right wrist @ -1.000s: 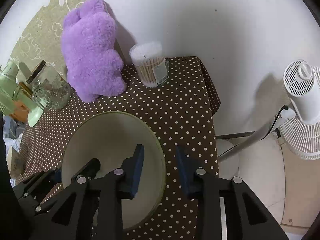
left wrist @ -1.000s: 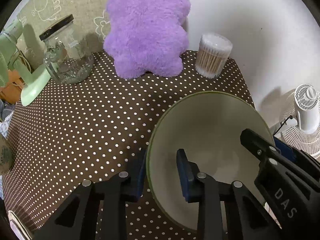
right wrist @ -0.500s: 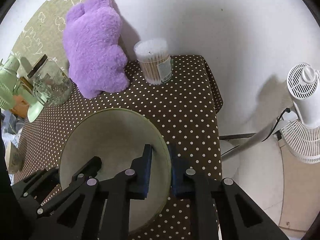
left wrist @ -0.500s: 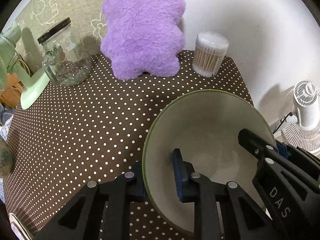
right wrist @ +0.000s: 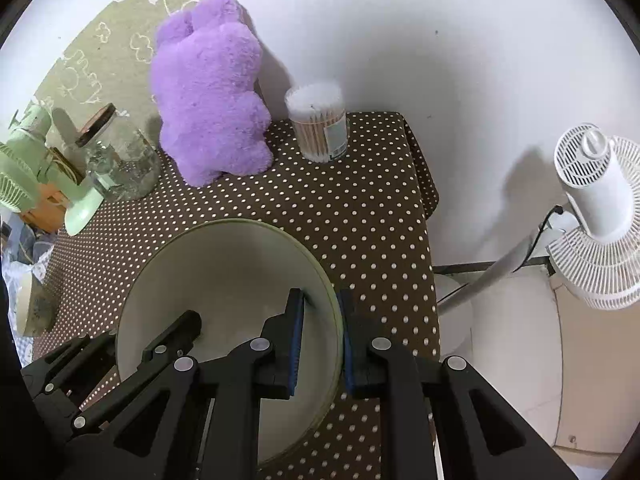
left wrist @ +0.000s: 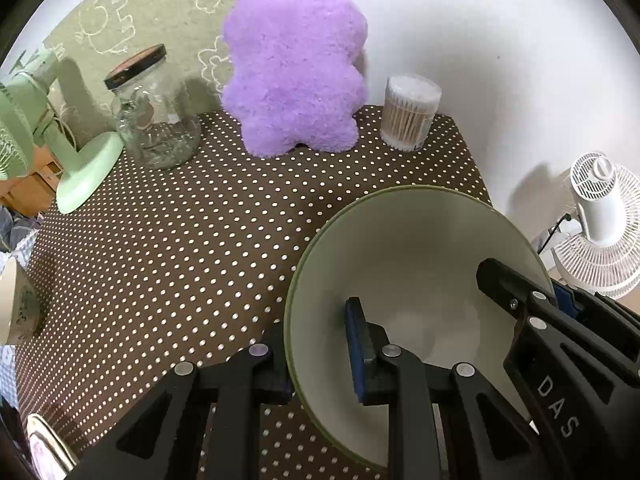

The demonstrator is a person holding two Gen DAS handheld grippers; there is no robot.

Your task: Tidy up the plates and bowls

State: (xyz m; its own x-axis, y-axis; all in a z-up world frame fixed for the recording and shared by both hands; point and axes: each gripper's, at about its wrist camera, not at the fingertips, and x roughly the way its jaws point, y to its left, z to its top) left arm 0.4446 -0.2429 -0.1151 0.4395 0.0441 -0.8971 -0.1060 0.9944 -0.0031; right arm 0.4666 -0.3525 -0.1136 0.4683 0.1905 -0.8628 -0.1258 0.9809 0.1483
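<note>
Basically both claws are clamped on one bowl [left wrist: 404,264]: left gripper [left wrist: 320,344] pinches the rim w/ one finger inside, one outside; right gripper [right wrist: 322,332] does the same on the opposite rim. The bowl sits directly btwn them, above the dotted tablecloth [left wrist: 180,248]. Risks: the thin rim slipping from the pads if the hands pull apart or tilt unevenly; swinging fwd could knock the cotton swab tub [right wrist: 320,124] ahead.

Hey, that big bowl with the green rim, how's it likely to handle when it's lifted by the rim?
The bowl looks rigid and glazed, so probably slippery in a thin rim pinch. The left gripper and right gripper each clamp opposite walls, which should limit tilting. It looks wide and deep, so likely fairly heavy, and breakable if dropped on the table.
</note>
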